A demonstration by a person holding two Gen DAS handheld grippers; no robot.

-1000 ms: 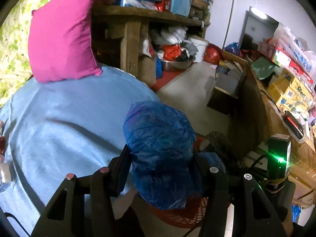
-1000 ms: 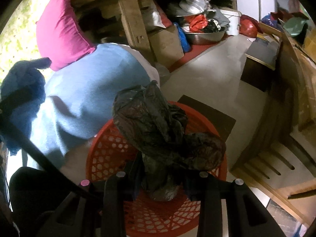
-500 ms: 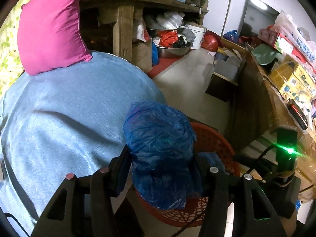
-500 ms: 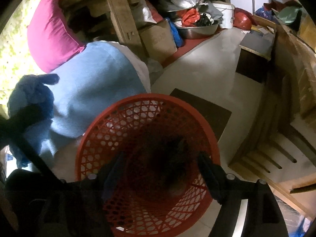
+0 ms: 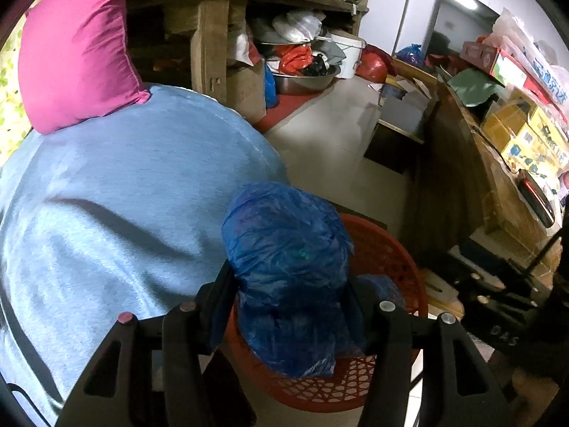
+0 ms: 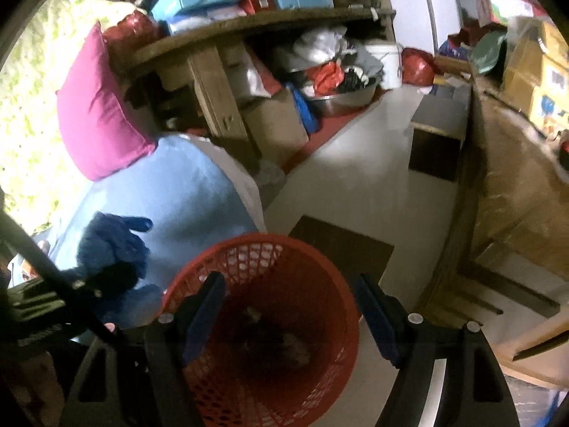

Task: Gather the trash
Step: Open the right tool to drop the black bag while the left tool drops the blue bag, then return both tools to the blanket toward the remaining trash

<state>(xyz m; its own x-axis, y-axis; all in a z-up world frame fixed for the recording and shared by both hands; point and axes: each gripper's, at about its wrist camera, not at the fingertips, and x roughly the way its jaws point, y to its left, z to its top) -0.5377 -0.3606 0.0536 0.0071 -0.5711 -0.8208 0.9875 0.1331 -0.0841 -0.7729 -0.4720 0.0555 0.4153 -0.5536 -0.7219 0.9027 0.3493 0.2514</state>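
A crumpled blue plastic bag [image 5: 288, 267] is clamped between the fingers of my left gripper [image 5: 288, 284], which is shut on it just above the near rim of a red mesh basket [image 5: 391, 249]. In the right wrist view my right gripper [image 6: 291, 291] stands open over the same basket [image 6: 249, 245], nothing between its blue pads [image 6: 209, 295]. A black plastic bag [image 6: 270, 338] lies dark and blurred in the basket's bottom. The blue bag [image 6: 113, 245] shows there to the left of the basket, beside its rim.
A light-blue covered cushion [image 5: 124, 213] with a pink pillow [image 5: 78, 53] lies left of the basket. A wooden shelf [image 5: 213, 35] full of boxes and bags stands behind. Wooden furniture [image 5: 462, 178] lines the right. A dark mat [image 6: 341, 245] lies on the pale floor.
My right gripper opened and the black bag dropped from it into the red basket; that gripper then rose. My left gripper carried the blue bag down and over the basket's rim.
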